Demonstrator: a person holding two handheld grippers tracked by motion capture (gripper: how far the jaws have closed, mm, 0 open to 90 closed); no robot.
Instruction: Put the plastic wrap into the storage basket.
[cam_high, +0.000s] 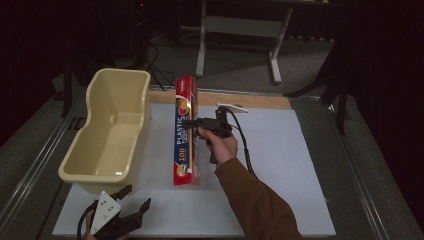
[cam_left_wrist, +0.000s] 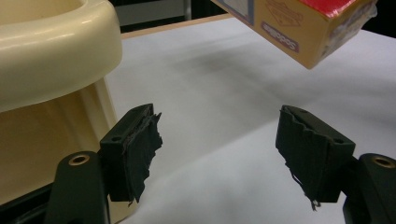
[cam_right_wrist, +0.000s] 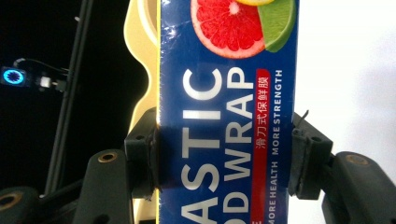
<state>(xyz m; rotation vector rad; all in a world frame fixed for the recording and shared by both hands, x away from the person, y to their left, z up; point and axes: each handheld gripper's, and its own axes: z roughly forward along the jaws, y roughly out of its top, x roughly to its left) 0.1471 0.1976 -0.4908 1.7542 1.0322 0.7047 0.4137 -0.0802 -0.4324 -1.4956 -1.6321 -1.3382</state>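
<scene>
- High view: right gripper (cam_high: 192, 123) clamps the plastic wrap box (cam_high: 185, 131) at mid-length, just right of the cream tub (cam_high: 111, 131).
- Left gripper (cam_high: 131, 203) sits near the table's (cam_high: 280, 165) near-left corner, jaws wide, empty.

A long blue-and-red plastic wrap box (cam_high: 186, 131), fruit pictured on its front, hangs lifted off the table beside the cream tub (cam_high: 111, 132).
</scene>
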